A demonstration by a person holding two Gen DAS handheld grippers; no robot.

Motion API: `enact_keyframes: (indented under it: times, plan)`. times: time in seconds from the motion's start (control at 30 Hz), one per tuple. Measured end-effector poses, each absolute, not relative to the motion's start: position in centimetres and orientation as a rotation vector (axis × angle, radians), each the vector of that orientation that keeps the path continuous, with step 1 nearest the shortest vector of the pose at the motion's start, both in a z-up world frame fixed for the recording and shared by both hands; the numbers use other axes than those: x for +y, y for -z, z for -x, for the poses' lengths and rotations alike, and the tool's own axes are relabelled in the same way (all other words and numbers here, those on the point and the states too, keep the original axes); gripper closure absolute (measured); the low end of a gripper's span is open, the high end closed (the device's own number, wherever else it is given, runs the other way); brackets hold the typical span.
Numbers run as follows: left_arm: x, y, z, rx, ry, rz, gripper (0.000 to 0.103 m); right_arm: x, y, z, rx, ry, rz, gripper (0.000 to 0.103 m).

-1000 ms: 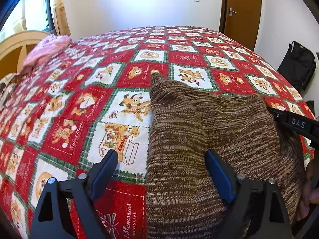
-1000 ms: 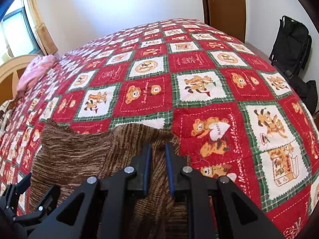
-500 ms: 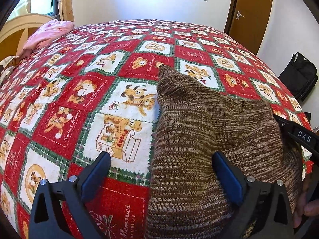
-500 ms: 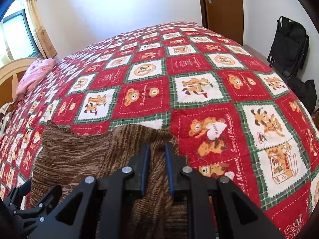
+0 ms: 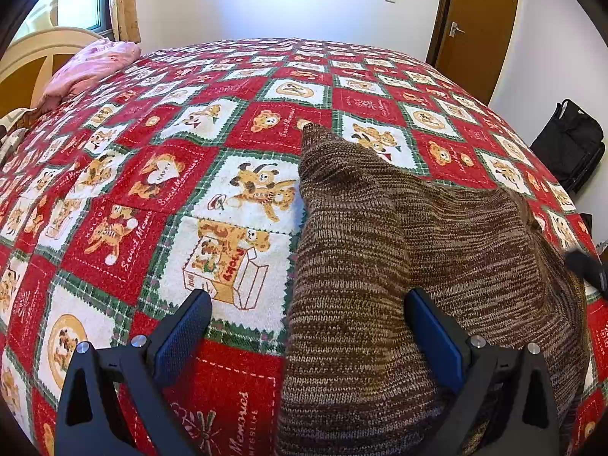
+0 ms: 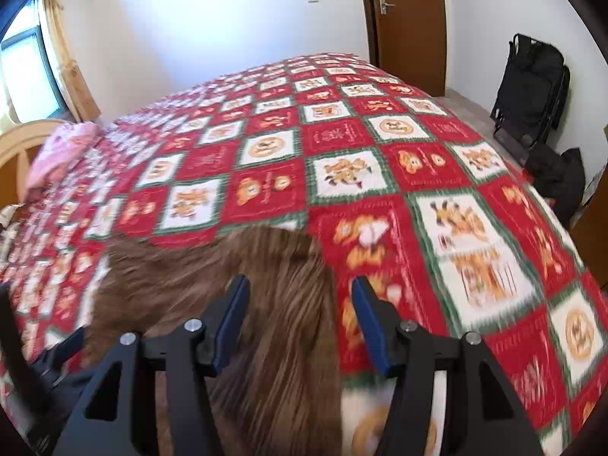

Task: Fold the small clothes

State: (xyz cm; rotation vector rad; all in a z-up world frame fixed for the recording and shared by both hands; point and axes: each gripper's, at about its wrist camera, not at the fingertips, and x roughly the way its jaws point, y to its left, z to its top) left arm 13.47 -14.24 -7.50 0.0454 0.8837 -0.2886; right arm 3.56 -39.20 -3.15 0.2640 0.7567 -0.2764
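A brown knitted garment (image 5: 399,266) lies folded on the red, white and green bear-print bedspread (image 5: 171,174). My left gripper (image 5: 307,319) hovers wide open over the garment's left edge, pressing on nothing. In the right wrist view the same garment (image 6: 266,304) lies below my right gripper (image 6: 300,311), whose jaws are opening; the pads stand clear of the knit, which lies under them. That view is blurred by motion. A tip of the right gripper (image 5: 587,268) shows at the left view's right edge.
A pink cloth (image 5: 91,68) lies by the cream headboard (image 5: 34,57) at the far left. A brown door (image 6: 410,26) stands at the back right. Black bags (image 6: 532,87) sit on the floor beside the bed's right edge.
My right gripper let go of the garment's edge, its jaws parted, and it drew back and up. The left gripper stayed open in place.
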Motion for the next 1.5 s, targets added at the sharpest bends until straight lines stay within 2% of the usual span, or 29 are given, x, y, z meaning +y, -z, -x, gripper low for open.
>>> enact_keyframes:
  times: [0.07, 0.2, 0.43, 0.53, 0.6, 0.73, 0.77, 0.83, 0.9, 1.03, 1.13, 1.23, 1.3, 1.5]
  plan:
    - [-14.2, 7.5, -13.5, 0.884, 0.289, -0.045, 0.001, -38.1, 3.3, -2.6, 0.786, 0.227, -0.243, 0.049]
    - [-14.0, 7.6, -13.5, 0.889, 0.303, -0.033, 0.001, -37.4, 5.7, -1.1, 0.872, 0.223, -0.195, 0.049]
    - [-14.0, 7.5, -13.5, 0.886, 0.305, -0.038, 0.001, -40.7, 7.0, 0.7, 0.851, 0.225, -0.315, 0.046]
    - [-14.0, 7.6, -13.5, 0.887, 0.307, -0.035, 0.001, -42.1, 5.4, 1.5, 0.796, 0.289, -0.369, 0.054]
    - [-14.0, 7.5, -13.5, 0.887, 0.308, -0.036, 0.001, -42.2, 3.6, 2.8, 0.737, 0.282, -0.372, 0.053]
    - [-13.0, 7.2, -13.6, 0.913, 0.395, -0.034, 0.001, -40.9, 3.2, 4.2, 0.794, 0.184, -0.378, 0.053]
    - [-12.7, 6.9, -13.6, 0.924, 0.444, -0.056, 0.001, -40.6, 3.2, 4.6, 0.791, 0.176, -0.384, 0.052]
    - [-11.9, 6.3, -13.4, 0.911, 0.478, -0.079, 0.001, -40.6, 3.3, 4.9, 0.766, 0.153, -0.428, 0.036]
    - [-11.1, 5.0, -13.0, 0.872, 0.51, -0.064, 0.001, -41.0, 3.5, 4.7, 0.734, 0.143, -0.494, 0.03]
    - [-11.8, 3.5, -13.2, 0.895, 0.6, -0.004, 0.001, -41.0, 4.3, 2.2, 0.745, 0.143, -0.491, 0.03]
    - [-13.0, 4.5, -13.6, 0.949, 0.606, -0.006, 0.001, -40.9, 6.0, 0.0, 0.791, 0.178, -0.442, 0.03]
    - [-13.7, 7.0, -13.3, 1.005, 0.578, -0.045, 0.002, -40.6, 7.2, -0.3, 0.806, 0.175, -0.415, 0.025]
    - [-14.0, 7.3, -12.4, 0.941, 0.563, -0.07, 0.001, -40.0, 7.2, -0.4, 0.805, 0.168, -0.37, 0.023]
    - [-14.4, 7.5, -13.4, 0.95, 0.543, -0.051, 0.001, -39.9, 7.5, -0.9, 0.797, 0.138, -0.363, 0.023]
